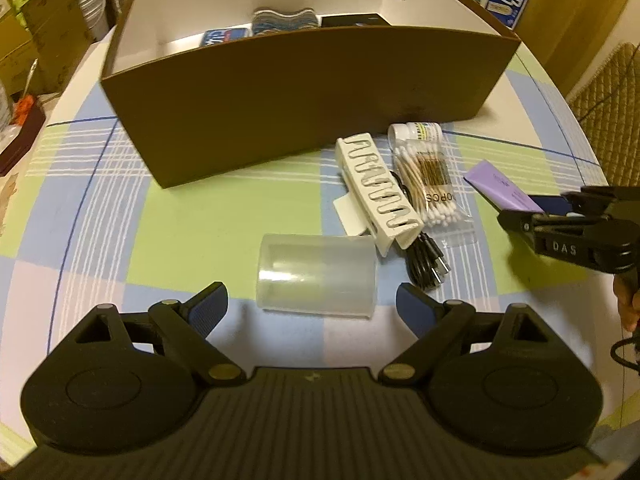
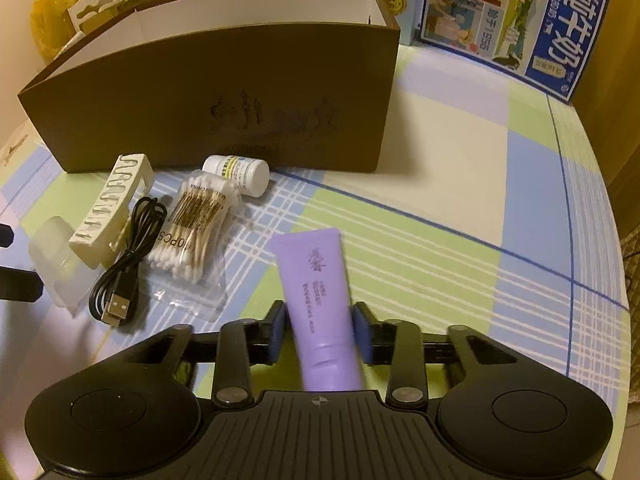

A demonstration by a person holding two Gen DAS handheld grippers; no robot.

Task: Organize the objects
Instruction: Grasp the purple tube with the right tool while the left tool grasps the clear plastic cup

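Purple tube [image 2: 316, 280] clamped between right gripper [image 2: 320, 332] fingers, nozzle end toward camera, held above checked tablecloth [image 2: 460, 240], in front of brown box [image 2: 224, 112]. Left gripper [image 1: 312, 308] fingers spread wide apart, empty, just short of clear plastic cup [image 1: 316, 276] lying on its side. Beside cup: white hair claw [image 1: 376, 188], black USB cable [image 1: 424, 260], bag of cotton swabs [image 1: 428, 188], white pill bottle [image 1: 416, 132] against box front. Few items already inside box, blurred. Milk carton [image 2: 520, 24] behind, right.
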